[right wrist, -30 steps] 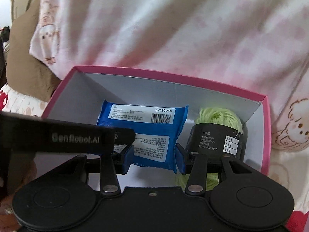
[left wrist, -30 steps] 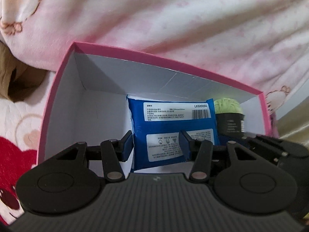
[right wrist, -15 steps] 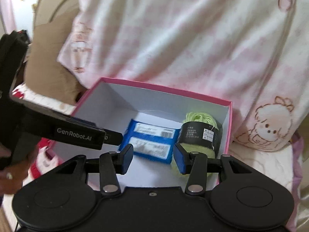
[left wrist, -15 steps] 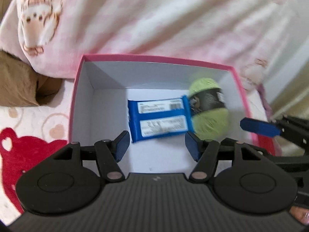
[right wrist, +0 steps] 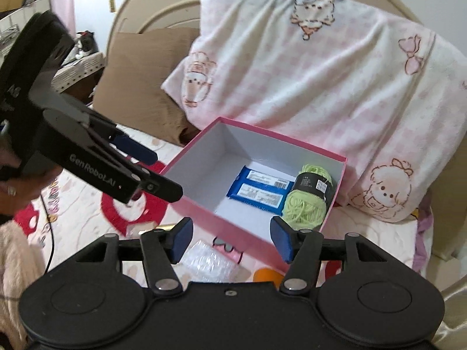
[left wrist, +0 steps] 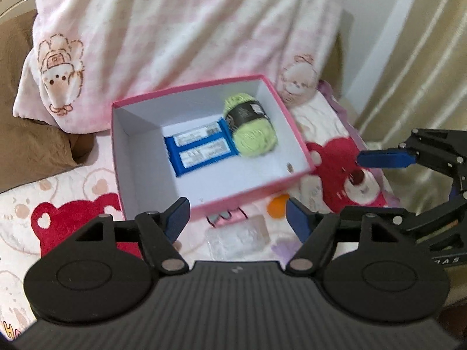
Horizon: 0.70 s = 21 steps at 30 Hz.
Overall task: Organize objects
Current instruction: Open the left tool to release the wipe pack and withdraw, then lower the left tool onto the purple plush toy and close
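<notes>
A pink box (left wrist: 251,195) with a white inside sits on the bed; it also shows in the right wrist view (right wrist: 239,227). In it lie a blue packet (left wrist: 201,151) (right wrist: 259,194) and a green yarn ball (left wrist: 252,129) (right wrist: 310,201) with a black label. My left gripper (left wrist: 238,218) is open and empty, above the box's near edge. My right gripper (right wrist: 230,240) is open and empty, also in front of the box. A clear plastic packet (left wrist: 238,237) (right wrist: 208,259), an orange ball (left wrist: 277,205) (right wrist: 267,275) and a small pink item (left wrist: 224,217) lie on the bed before the box.
A pink-and-white blanket (right wrist: 306,73) is piled behind the box. A brown pillow (right wrist: 137,78) lies at the left. The bedsheet (left wrist: 67,218) has red bear prints. A curtain (left wrist: 408,58) hangs at the right. The left gripper's body (right wrist: 73,145) reaches in from the left.
Both grippers have pulled back and up out of the box, so it looks smaller. The packet and the yarn stay inside. Objects in front of the box came into view.
</notes>
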Each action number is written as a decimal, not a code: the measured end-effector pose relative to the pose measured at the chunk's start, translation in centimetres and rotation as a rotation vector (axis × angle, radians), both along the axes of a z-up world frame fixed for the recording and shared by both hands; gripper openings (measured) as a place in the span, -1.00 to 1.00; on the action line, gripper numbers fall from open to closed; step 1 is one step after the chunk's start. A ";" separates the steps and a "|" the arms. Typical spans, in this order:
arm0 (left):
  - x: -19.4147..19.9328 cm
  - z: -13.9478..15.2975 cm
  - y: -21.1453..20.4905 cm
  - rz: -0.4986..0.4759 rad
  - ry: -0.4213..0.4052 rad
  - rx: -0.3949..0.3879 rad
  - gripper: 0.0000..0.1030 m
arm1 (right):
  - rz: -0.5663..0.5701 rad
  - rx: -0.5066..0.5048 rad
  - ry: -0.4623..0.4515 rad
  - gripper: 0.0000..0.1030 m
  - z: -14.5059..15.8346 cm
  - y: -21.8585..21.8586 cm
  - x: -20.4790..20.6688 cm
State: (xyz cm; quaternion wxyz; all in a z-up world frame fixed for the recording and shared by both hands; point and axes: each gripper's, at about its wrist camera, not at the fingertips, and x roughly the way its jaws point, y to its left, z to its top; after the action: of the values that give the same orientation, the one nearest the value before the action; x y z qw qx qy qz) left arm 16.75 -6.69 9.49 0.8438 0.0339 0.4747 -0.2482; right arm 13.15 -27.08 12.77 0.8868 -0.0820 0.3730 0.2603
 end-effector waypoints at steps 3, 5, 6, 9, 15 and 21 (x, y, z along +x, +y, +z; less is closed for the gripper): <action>-1.6 0.4 -0.3 -0.030 0.005 0.002 0.41 | 0.012 0.006 -0.003 0.32 -0.1 -0.6 -2.2; -2.6 0.5 -0.8 -0.048 -0.008 0.015 0.41 | -0.012 -0.002 -0.001 0.35 -0.6 -0.9 -3.4; -3.1 0.4 -1.0 -0.060 -0.012 0.022 0.42 | -0.010 0.002 0.004 0.35 -0.8 -1.0 -3.9; -4.3 -0.1 -1.8 -0.085 -0.008 0.031 0.42 | 0.000 0.023 0.018 0.37 -1.8 -1.4 -5.5; -6.8 -2.7 -3.5 -0.124 0.022 0.018 0.44 | 0.015 0.027 0.027 0.47 -4.6 -2.2 -8.1; -8.4 -5.3 -5.1 -0.151 0.068 0.005 0.44 | 0.005 0.039 0.032 0.55 -7.4 -3.0 -9.2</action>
State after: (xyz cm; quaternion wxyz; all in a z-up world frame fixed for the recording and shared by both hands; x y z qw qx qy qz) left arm 8.36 -11.77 4.24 0.8060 0.0631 0.4998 -0.3108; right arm 3.91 -30.09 5.36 0.8815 -0.0613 0.3816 0.2711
